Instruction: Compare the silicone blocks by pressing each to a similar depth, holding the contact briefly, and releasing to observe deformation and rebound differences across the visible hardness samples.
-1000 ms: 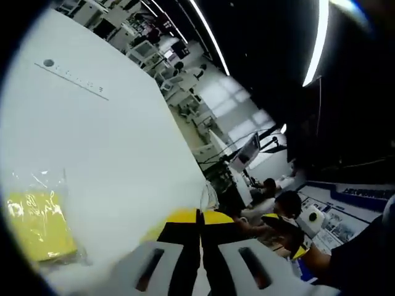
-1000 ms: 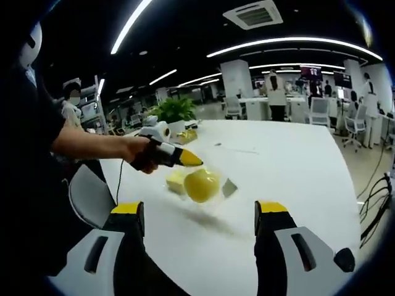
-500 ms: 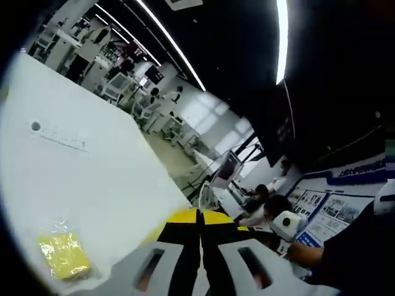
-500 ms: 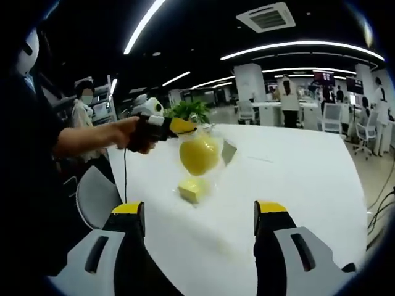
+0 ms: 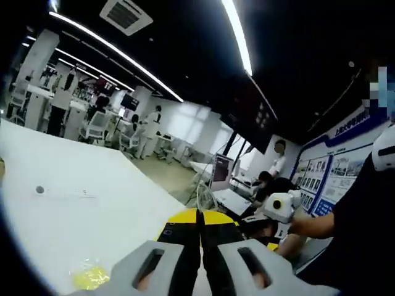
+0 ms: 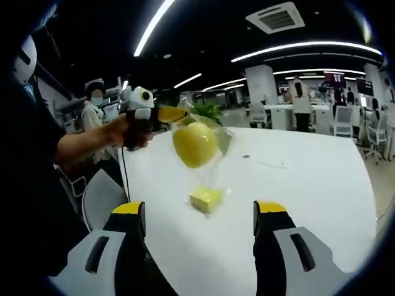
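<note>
Right gripper view caught the left gripper (image 6: 176,115), clamped on a bagged yellow block (image 6: 194,144), risen off the table (image 6: 296,203) (pressing undone), right gripper (image 6: 199,219) apart.

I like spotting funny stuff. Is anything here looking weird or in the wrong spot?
Yes. The left gripper holds a clear bag up in the air, with a round yellow block hanging inside. A second yellow block lies alone on the white table below, instead of side by side for pressing.

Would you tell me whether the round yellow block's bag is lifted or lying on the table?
Lifted: the left gripper holds the bag above the table.
</note>
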`<act>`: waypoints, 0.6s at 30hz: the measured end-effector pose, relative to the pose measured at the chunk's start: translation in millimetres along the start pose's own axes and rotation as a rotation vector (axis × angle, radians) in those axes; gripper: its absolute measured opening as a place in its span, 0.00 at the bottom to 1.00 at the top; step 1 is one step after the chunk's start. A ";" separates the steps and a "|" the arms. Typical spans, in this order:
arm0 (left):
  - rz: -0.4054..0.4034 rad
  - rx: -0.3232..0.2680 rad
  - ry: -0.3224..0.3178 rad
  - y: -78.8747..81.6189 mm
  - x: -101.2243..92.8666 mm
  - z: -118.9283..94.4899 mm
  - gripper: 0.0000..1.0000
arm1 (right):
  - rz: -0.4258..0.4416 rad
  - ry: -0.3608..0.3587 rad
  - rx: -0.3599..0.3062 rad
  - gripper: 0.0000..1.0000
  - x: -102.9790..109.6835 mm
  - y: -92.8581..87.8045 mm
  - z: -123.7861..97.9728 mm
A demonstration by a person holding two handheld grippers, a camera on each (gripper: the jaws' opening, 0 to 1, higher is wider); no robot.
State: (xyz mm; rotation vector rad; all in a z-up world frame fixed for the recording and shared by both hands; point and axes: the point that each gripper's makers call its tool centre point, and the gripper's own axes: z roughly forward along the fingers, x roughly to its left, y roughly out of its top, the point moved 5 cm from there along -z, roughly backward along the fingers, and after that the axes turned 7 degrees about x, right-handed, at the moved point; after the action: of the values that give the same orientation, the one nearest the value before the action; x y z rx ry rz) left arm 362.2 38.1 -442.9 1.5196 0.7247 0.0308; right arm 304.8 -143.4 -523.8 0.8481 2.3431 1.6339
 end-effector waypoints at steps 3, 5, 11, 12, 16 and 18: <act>0.038 0.011 -0.013 -1.3 -6.3 0.6 0.00 | -0.009 0.010 0.005 0.65 0.8 2.2 3.9; 0.088 0.022 -0.024 -3.4 -9.7 1.4 0.00 | -0.011 0.018 0.002 0.65 1.1 4.6 6.2; 0.123 0.023 -0.093 -5.3 -25.9 5.2 0.00 | -0.022 0.041 -0.033 0.62 0.1 13.3 17.5; 0.124 0.023 -0.092 -3.9 -28.0 5.6 0.00 | -0.026 0.045 -0.042 0.62 0.8 14.8 19.8; 0.165 0.035 -0.128 -0.5 -42.3 10.6 0.00 | -0.074 0.082 -0.107 0.65 10.8 25.1 24.6; 0.220 0.049 -0.128 -1.4 -47.6 12.7 0.00 | -0.098 0.103 -0.143 0.64 16.7 31.1 26.3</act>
State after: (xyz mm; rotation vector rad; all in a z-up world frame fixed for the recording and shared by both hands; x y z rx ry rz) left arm 329.5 5.3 -426.1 1.6271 0.4568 0.0808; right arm 313.6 -105.7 -502.8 0.6253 2.2600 1.8182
